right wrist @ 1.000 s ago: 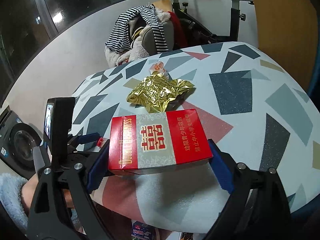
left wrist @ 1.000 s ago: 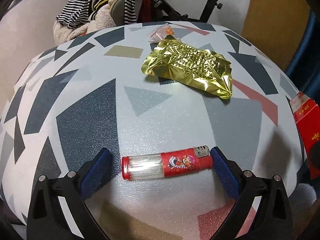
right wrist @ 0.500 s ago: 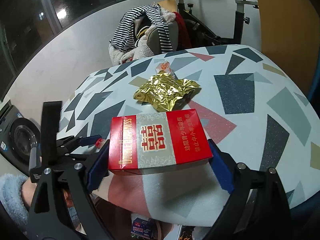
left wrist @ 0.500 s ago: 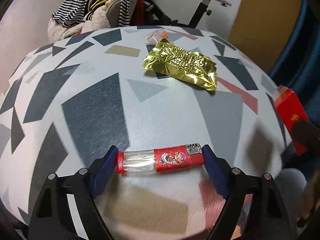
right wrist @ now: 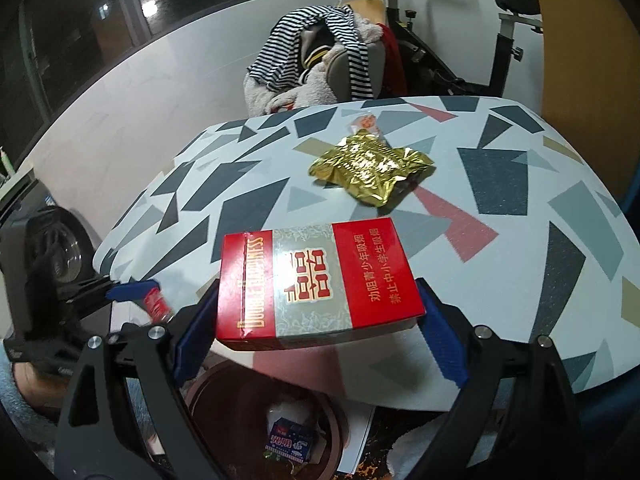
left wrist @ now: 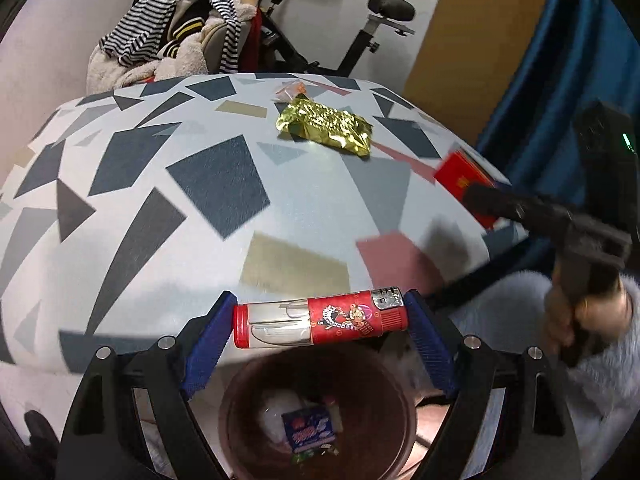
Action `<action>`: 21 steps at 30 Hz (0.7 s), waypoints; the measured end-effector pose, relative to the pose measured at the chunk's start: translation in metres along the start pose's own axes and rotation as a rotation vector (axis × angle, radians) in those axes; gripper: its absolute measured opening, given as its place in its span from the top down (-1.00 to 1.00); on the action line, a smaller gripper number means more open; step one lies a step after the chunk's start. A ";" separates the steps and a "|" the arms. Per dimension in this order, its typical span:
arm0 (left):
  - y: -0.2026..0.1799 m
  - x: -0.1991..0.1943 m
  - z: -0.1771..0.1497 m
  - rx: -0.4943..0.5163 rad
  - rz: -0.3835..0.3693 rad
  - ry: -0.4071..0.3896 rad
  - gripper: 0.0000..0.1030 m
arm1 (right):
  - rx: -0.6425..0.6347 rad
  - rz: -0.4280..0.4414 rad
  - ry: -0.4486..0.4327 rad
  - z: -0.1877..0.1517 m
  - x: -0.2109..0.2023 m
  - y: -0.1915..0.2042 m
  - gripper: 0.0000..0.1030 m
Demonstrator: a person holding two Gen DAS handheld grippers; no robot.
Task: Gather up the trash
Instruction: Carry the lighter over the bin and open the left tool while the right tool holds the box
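Left wrist view: the left tool (left wrist: 320, 322) is clamped end to end on a red lighter (left wrist: 320, 320), one pad on its base and one on its metal cap, carried clear of the bench (left wrist: 200, 184) edge with a brown bin (left wrist: 316, 416) below at 6 o'clock. Its jaws closed in within the last second, but not within the last half second, and the lighter sits between them. The lighter is light, stiff and smooth plastic; held by the ends it could pivot or slip, so a grip across the middle of the barrel would be surer.

From the right wrist camera, the right tool (right wrist: 320, 320) grips a red cigarette pack (right wrist: 316, 280) across its short sides, jaws wide, over the bench edge with the bin (right wrist: 208, 392) below it. The pack is light cardboard and would dent under a hard squeeze; the side grip suits it.

On the bench at 12 o'clock lies a crumpled gold wrapper (left wrist: 326, 126), with a small clear wrapper (left wrist: 290, 90) just beyond it. Both look weightless, crackly and slick; I judge that each is best pinched at a raised fold or edge rather than pressed flat.
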State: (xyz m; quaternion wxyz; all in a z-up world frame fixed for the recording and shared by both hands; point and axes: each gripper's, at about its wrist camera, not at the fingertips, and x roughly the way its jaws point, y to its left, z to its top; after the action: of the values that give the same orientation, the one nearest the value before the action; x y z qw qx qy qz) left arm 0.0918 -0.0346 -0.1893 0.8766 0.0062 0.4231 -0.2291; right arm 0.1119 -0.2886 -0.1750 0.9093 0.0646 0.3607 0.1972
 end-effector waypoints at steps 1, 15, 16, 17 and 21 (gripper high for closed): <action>-0.001 -0.004 -0.006 0.011 0.006 0.001 -0.59 | -0.003 0.002 0.002 -0.001 0.000 0.002 -0.73; 0.012 -0.017 -0.049 -0.078 0.017 0.018 -0.60 | -0.053 0.006 0.030 -0.011 -0.003 0.026 -0.73; 0.012 -0.017 -0.050 -0.081 0.018 0.018 -0.60 | -0.055 0.005 0.031 -0.012 -0.003 0.027 -0.73; 0.013 -0.018 -0.051 -0.083 0.019 0.018 -0.60 | -0.055 0.005 0.032 -0.012 -0.002 0.026 -0.73; 0.013 -0.020 -0.053 -0.094 0.018 0.010 -0.61 | -0.058 0.005 0.035 -0.012 -0.002 0.027 -0.73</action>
State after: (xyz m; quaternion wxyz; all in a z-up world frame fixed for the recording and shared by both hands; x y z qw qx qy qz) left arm 0.0473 -0.0046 -0.2108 0.8758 -0.0298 0.4378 -0.2009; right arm 0.0937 -0.2645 -0.1759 0.9039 0.0356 0.3705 0.2108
